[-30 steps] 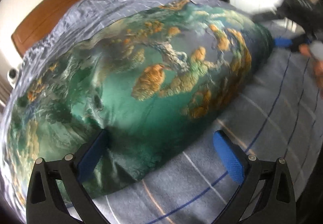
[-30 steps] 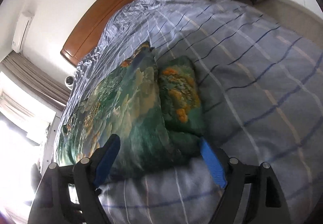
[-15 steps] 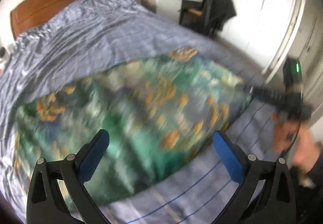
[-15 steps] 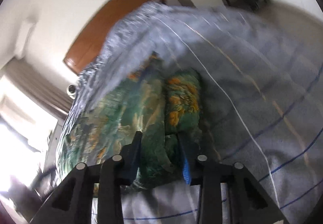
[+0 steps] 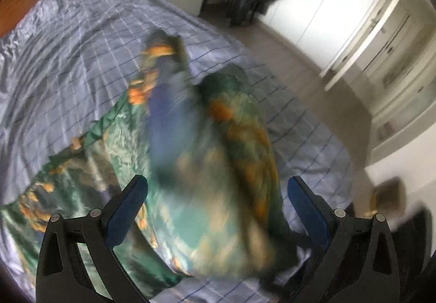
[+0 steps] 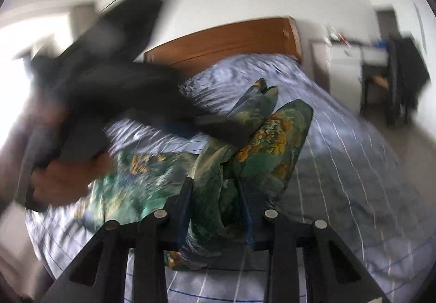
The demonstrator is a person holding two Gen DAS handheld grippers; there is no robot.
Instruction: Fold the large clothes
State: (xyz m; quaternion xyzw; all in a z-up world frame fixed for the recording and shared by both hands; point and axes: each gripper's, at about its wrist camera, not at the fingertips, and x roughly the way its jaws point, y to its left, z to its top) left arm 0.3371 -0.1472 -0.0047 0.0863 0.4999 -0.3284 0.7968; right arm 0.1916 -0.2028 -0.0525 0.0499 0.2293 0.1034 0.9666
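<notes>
We find the right tool (image 6: 216,207) clamped on a bunched edge of the green printed garment (image 6: 272,136), lifted above the bed (image 6: 354,166). The left tool (image 5: 215,202) stands wide, holding nothing, with the garment between its fingers. We judge the slick fabric may slip from the single grip, or fold crooked because one corner is unheld.

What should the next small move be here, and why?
Probably carry the lifted end across with the right claw and lay it over the flat half. Its fingers are shut on a bunched fold of the green printed garment, raised above the striped bedspread, while the rest lies spread. The left claw is open, gripping nothing, so it could pin the flat part.
</notes>
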